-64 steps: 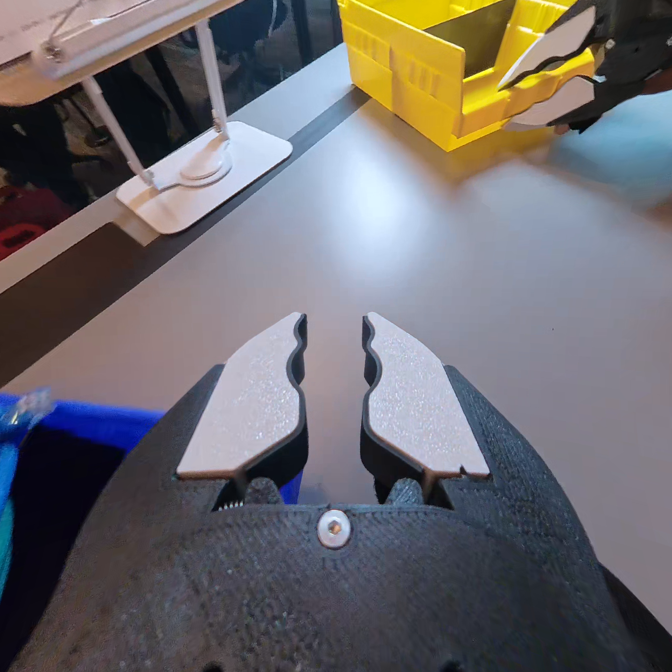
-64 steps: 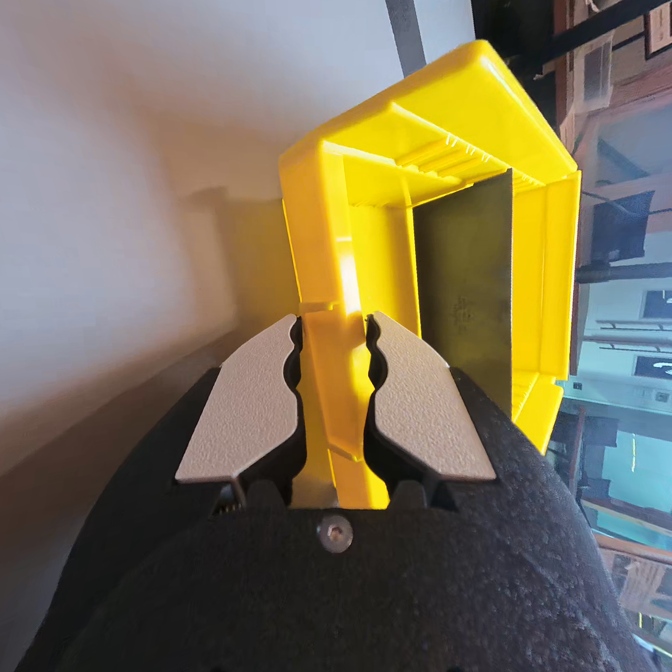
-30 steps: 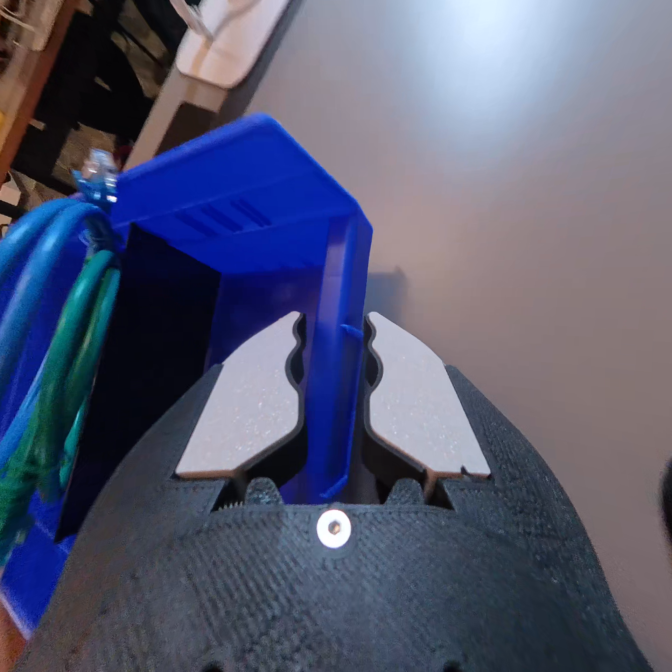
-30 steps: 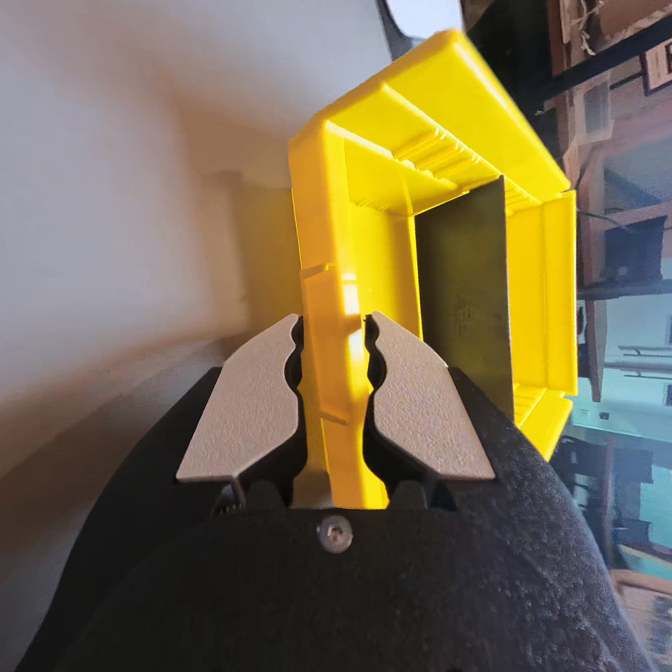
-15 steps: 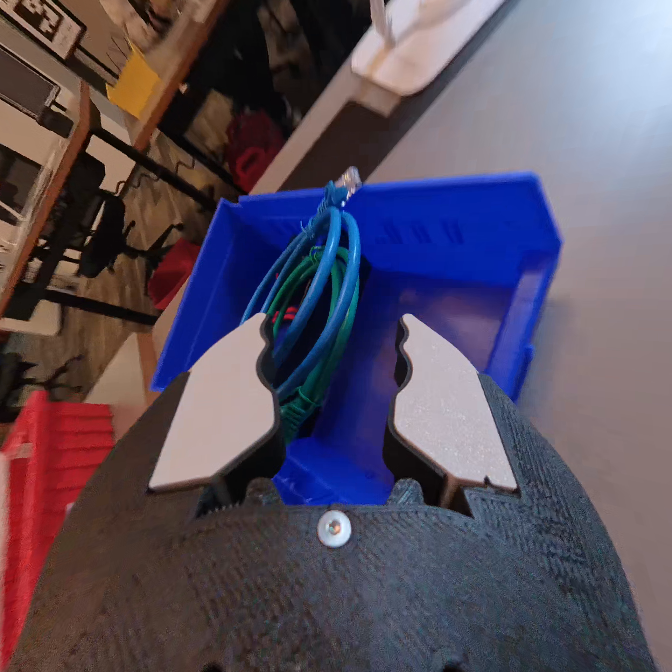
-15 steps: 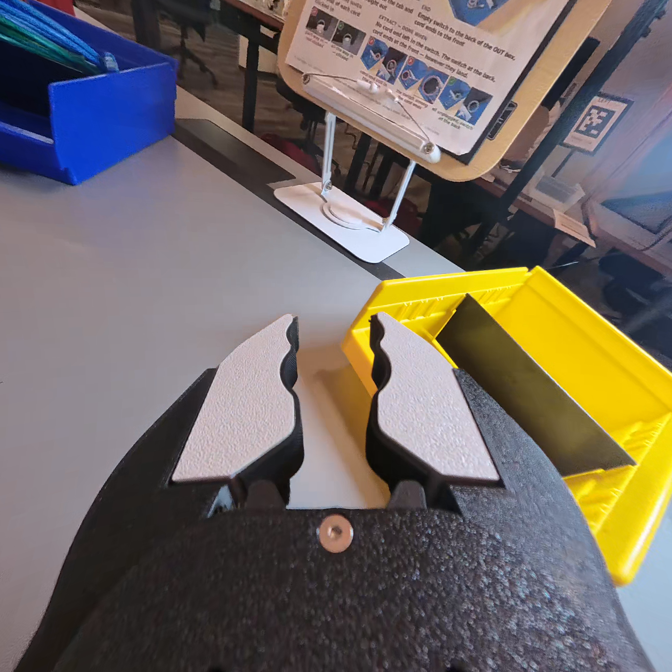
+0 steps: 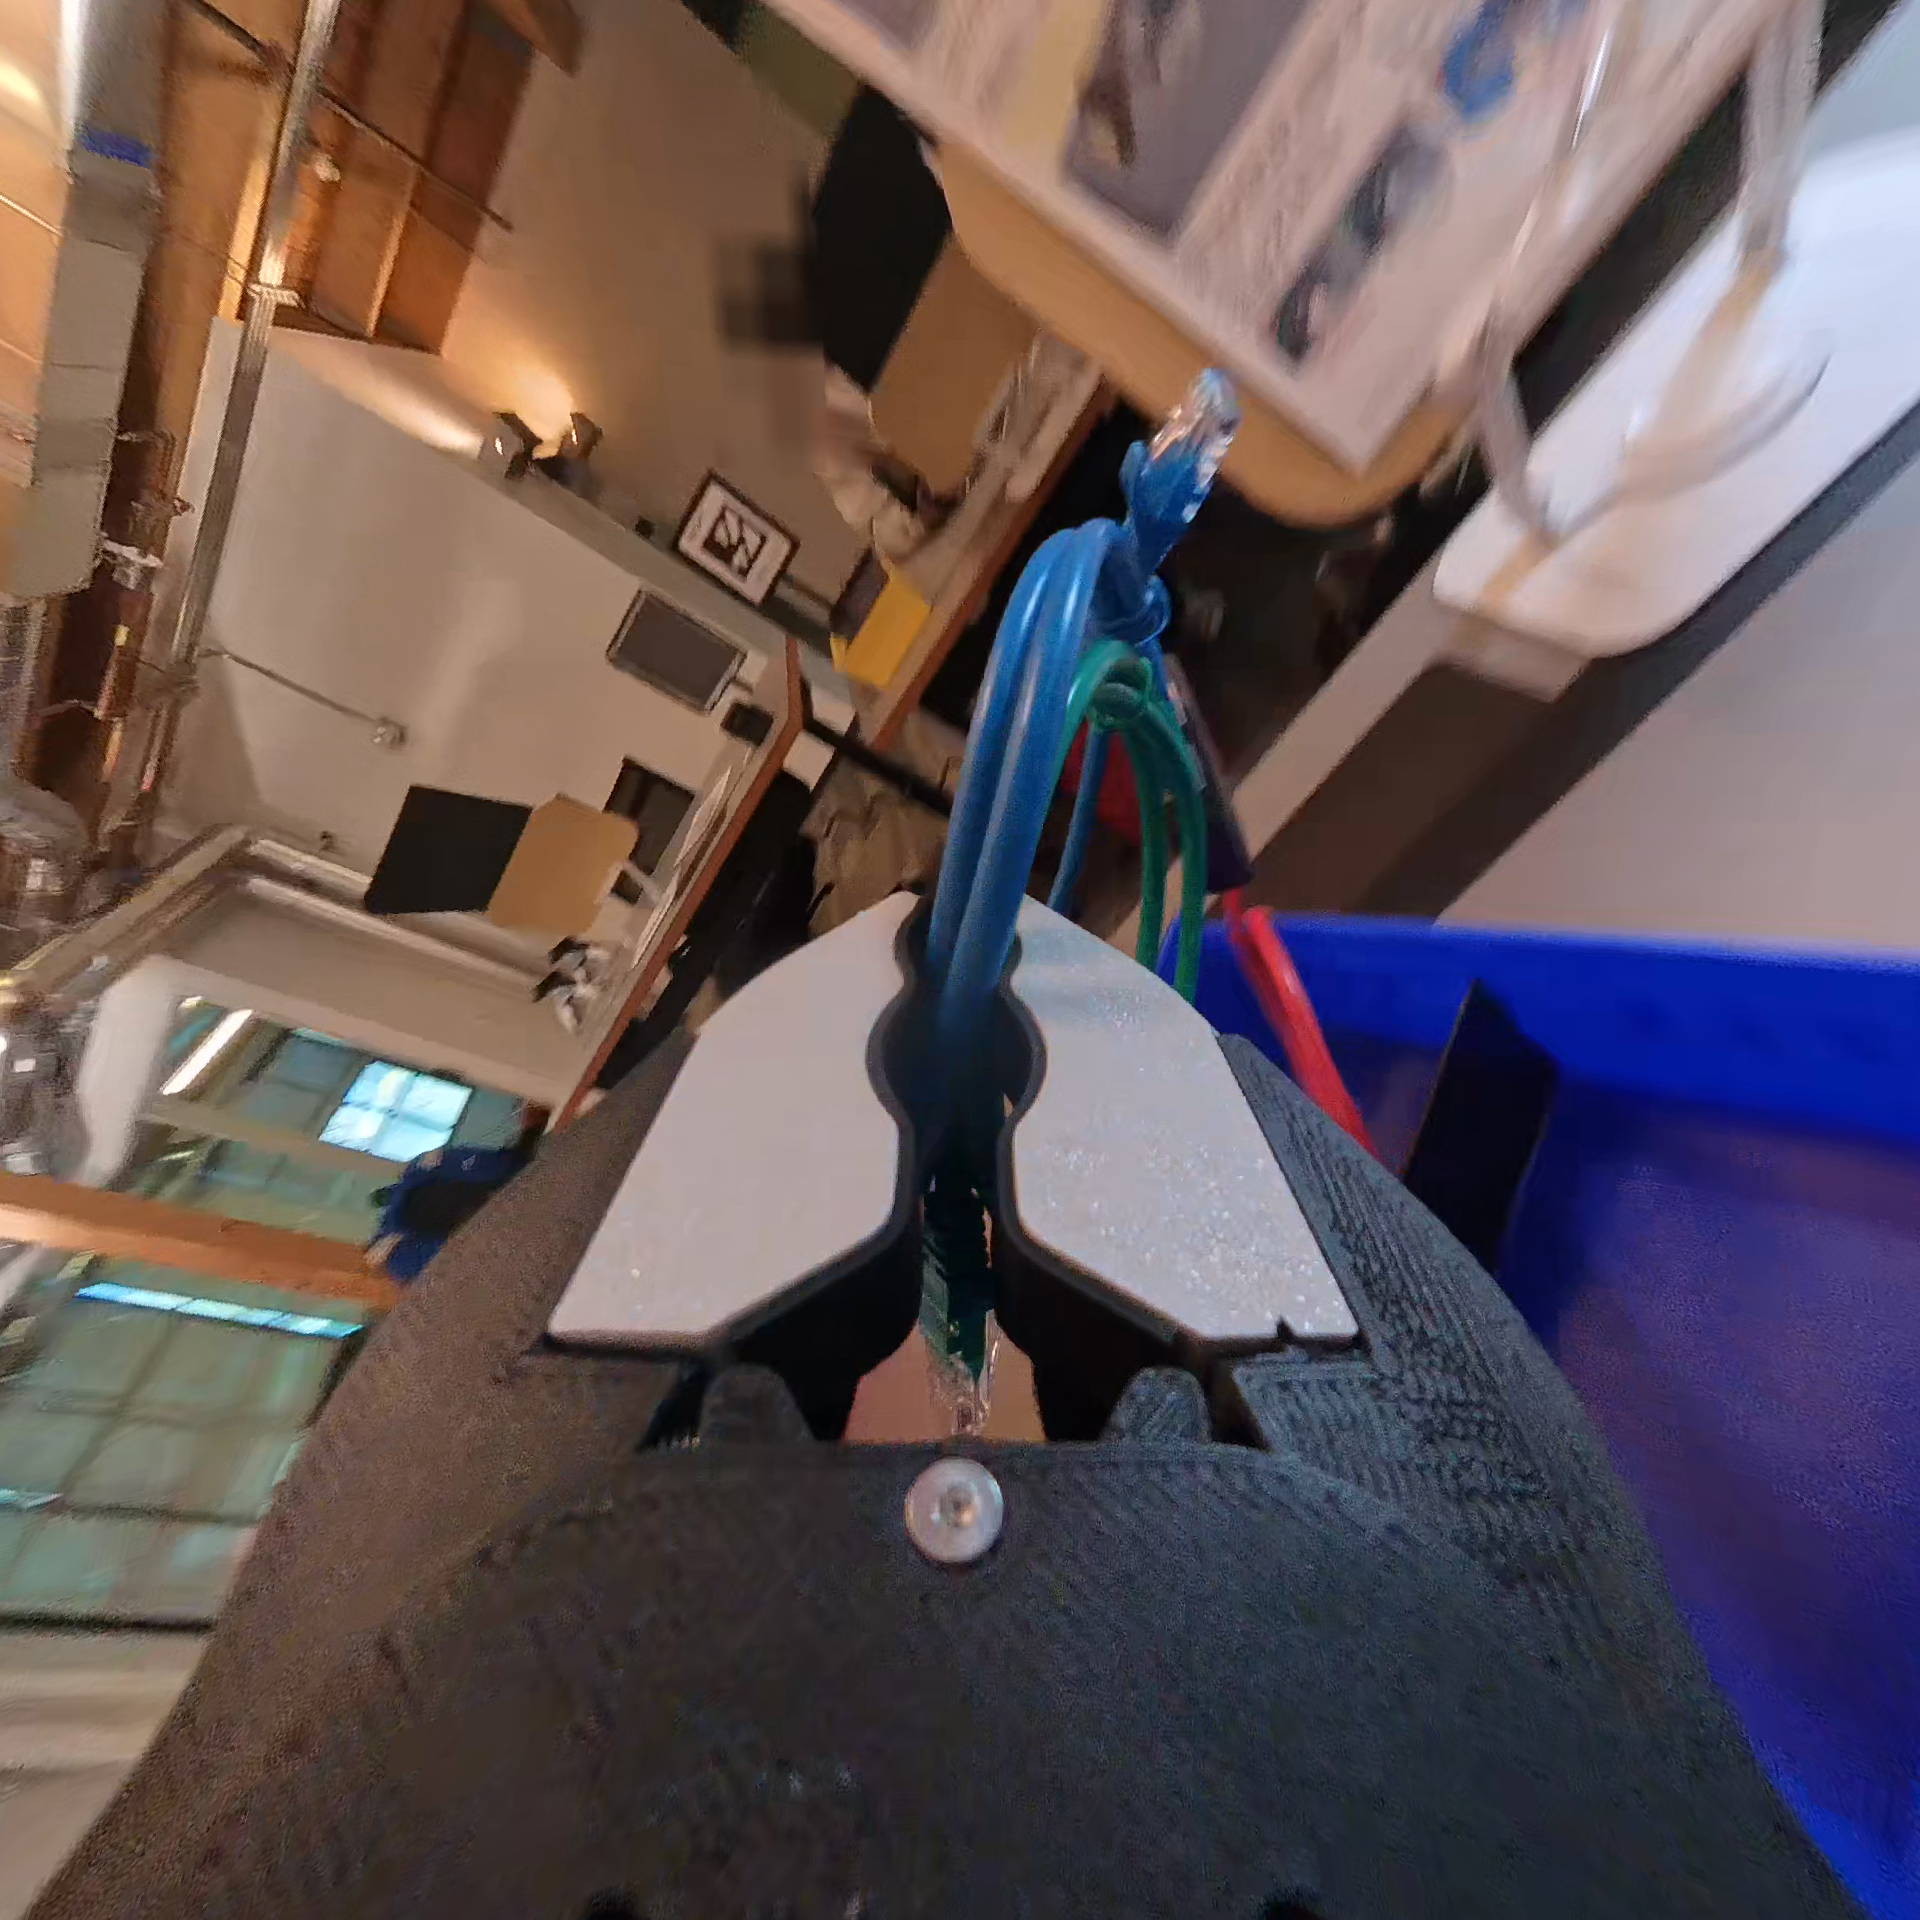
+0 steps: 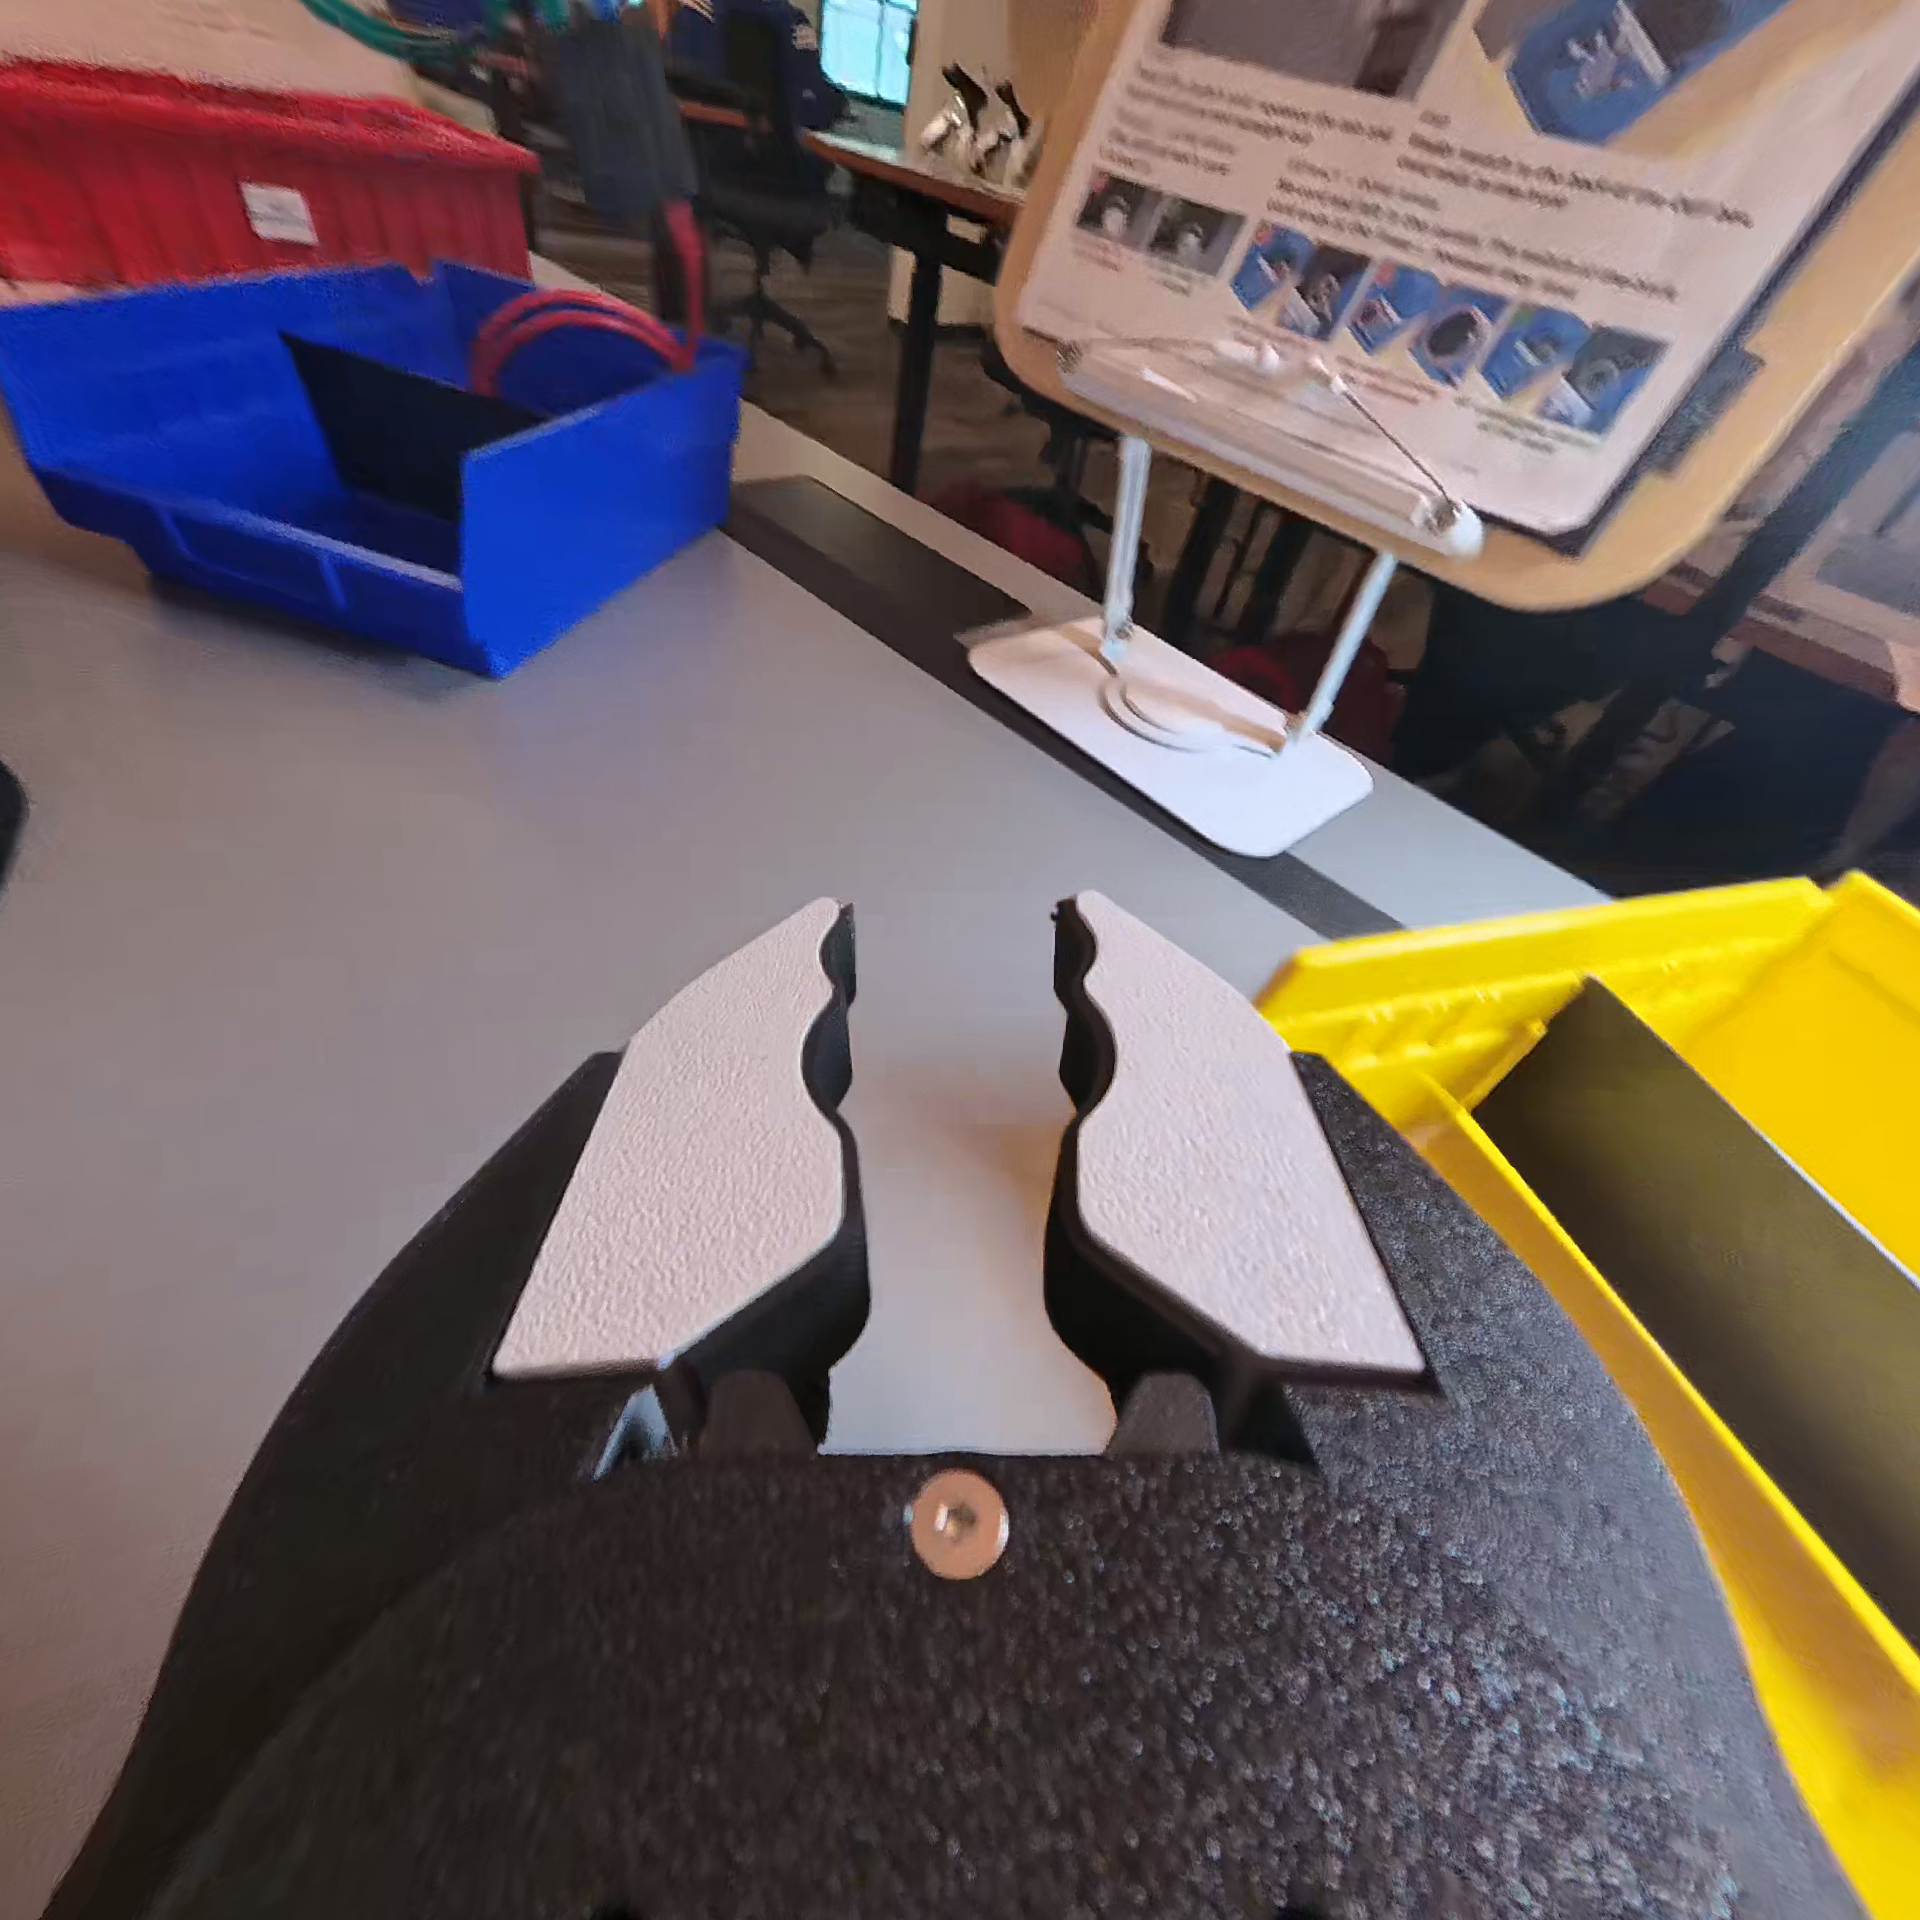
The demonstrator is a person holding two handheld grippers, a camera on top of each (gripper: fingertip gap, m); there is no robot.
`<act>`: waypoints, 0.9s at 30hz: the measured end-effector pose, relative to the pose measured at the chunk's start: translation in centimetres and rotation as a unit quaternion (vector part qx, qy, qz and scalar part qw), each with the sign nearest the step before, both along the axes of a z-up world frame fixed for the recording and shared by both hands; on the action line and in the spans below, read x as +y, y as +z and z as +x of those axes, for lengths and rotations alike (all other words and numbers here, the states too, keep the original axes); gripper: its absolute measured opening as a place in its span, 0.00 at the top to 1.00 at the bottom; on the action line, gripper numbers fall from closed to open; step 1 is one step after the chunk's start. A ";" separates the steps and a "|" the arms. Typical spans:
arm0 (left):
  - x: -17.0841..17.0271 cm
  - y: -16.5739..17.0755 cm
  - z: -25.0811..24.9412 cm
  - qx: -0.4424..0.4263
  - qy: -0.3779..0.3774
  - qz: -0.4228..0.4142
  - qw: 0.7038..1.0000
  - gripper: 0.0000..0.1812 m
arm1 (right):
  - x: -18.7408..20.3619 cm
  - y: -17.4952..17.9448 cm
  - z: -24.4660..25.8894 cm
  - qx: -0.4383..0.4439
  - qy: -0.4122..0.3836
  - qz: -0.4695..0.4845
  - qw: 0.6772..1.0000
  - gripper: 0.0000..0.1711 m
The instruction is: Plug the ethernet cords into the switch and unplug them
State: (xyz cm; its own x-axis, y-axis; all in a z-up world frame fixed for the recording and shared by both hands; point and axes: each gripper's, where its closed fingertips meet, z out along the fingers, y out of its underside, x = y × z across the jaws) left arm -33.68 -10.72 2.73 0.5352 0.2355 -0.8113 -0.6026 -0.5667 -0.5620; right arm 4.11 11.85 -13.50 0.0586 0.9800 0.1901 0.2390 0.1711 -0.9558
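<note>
Where right shows none, clamped cords [image 7: 971,997].

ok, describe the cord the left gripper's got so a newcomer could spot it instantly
Start at the blue bin on the grey table. Above its left end, the left gripper has its jaws shut on a looped bundle, and the blue cord is the outermost loop. Unlike the green cord coiled with it and the red cord left in the bin, its clear plug sticks up highest.

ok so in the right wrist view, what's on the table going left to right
blue bin → white stand base → yellow bin
</note>
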 end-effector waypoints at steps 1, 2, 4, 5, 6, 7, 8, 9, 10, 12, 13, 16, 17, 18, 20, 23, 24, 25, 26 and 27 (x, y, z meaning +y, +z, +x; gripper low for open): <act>0.1 1.7 1.5 -0.019 -0.021 0.029 0.999 0.95 | -1.2 0.8 -0.7 0.010 0.020 0.002 1.000 0.78; 0.3 3.0 3.2 -0.035 -0.047 0.052 0.997 0.95 | -2.5 1.5 -1.4 0.022 0.039 0.006 0.999 0.78; 0.7 4.6 6.8 -0.057 -0.097 0.093 0.989 0.95 | -5.1 2.5 -2.8 0.037 0.079 0.018 0.996 0.75; 0.9 4.9 8.6 -0.070 -0.120 0.109 0.984 0.95 | -6.3 2.9 -3.4 0.041 0.097 0.020 0.994 0.74; 1.0 5.1 10.5 -0.082 -0.145 0.124 0.978 0.95 | -7.4 3.1 -3.9 0.044 0.112 0.023 0.992 0.73; 1.1 5.1 12.4 -0.092 -0.172 0.136 0.971 0.95 | -8.2 3.3 -4.3 0.046 0.123 0.028 0.991 0.72; 1.3 4.8 14.3 -0.105 -0.198 0.144 0.964 0.95 | -8.6 3.6 -4.7 0.049 0.125 0.037 0.990 0.70; 1.5 4.3 16.0 -0.121 -0.223 0.149 0.956 0.95 | -8.7 4.1 -5.0 0.057 0.121 0.049 0.990 0.68; 1.8 3.4 17.7 -0.140 -0.247 0.152 0.947 0.95 | -8.6 4.8 -5.0 0.070 0.115 0.056 0.989 0.65; 2.4 1.1 20.8 -0.188 -0.300 0.154 0.923 0.95 | -8.5 6.0 -4.7 0.095 0.117 0.062 0.987 0.61; 2.8 -0.2 22.3 -0.216 -0.325 0.154 0.908 0.95 | -8.6 6.2 -4.5 0.094 0.125 0.070 0.985 0.60; 4.2 -4.4 25.8 -0.297 -0.397 0.148 0.856 0.95 | -9.7 4.7 -3.6 0.052 0.181 0.077 0.979 0.63; 4.4 -5.3 26.3 -0.320 -0.417 0.156 0.837 0.95 | -9.6 3.8 -3.4 0.031 0.196 0.071 0.978 0.65; 4.6 -6.1 26.3 -0.340 -0.427 0.160 0.823 0.95 | -9.5 3.1 -3.1 0.025 0.212 0.062 0.975 0.73; 5.0 -8.0 25.8 -0.377 -0.434 0.149 0.804 0.95 | -9.4 2.1 -2.1 0.025 0.259 0.017 0.966 0.86; 5.7 -10.6 25.0 -0.417 -0.420 0.143 0.794 0.95 | -9.6 0.9 -1.4 0.006 0.297 -0.046 0.954 0.89; 6.0 -11.2 24.8 -0.426 -0.415 0.141 0.791 0.95 | -9.6 0.7 -1.2 0.002 0.302 -0.048 0.952 0.89; 6.1 -11.5 24.6 -0.433 -0.410 0.142 0.790 0.94 | -9.5 0.5 -1.2 0.000 0.301 -0.050 0.952 0.89; 6.3 -11.8 24.3 -0.435 -0.406 0.140 0.791 0.93 | -9.3 0.4 -1.3 -0.005 0.295 -0.046 0.954 0.90; 6.2 -11.9 24.1 -0.433 -0.404 0.134 0.795 0.91 | -9.1 0.2 -1.3 -0.012 0.287 -0.035 0.957 0.90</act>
State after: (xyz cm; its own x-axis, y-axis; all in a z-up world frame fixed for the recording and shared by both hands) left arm -9.58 -4.48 -9.21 0.9298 -0.3664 -0.0357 -0.0306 0.0197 -0.9993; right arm 2.81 2.74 -13.34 -0.4962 0.8603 0.1171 0.1478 0.2166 -0.9650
